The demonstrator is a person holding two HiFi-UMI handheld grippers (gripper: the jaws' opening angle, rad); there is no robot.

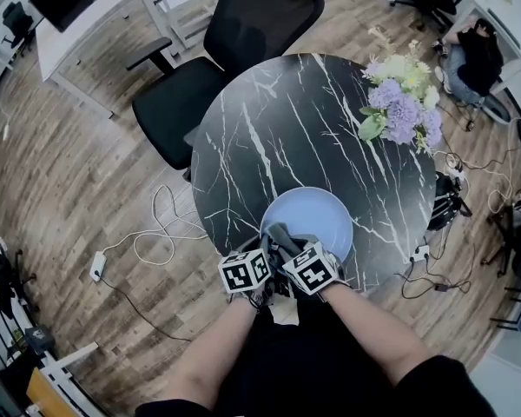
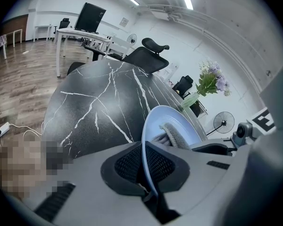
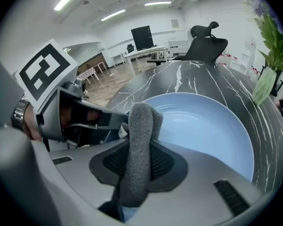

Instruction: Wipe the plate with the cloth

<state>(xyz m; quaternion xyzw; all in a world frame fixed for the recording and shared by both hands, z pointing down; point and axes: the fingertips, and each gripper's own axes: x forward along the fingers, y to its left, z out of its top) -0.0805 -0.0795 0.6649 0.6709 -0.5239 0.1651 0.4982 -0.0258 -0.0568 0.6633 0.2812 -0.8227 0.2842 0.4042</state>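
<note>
The round pale-blue plate (image 1: pixel 326 208) lies at the near edge of the round black, white-veined marble tabletop (image 1: pixel 278 129), directly before the person. The left tongs (image 2: pixel 148 166) are pressed together on the plate's near rim, which runs between their pads. The right tongs (image 3: pixel 137 166) pinch a folded grey fuzzy cloth (image 3: pixel 141 135), whose free end stands over the plate's near inner surface, just beside the left tongs. A bunch of purple and white flowers (image 1: pixel 404 102) stands at the tabletop's far right edge, well apart from the plate.
</note>
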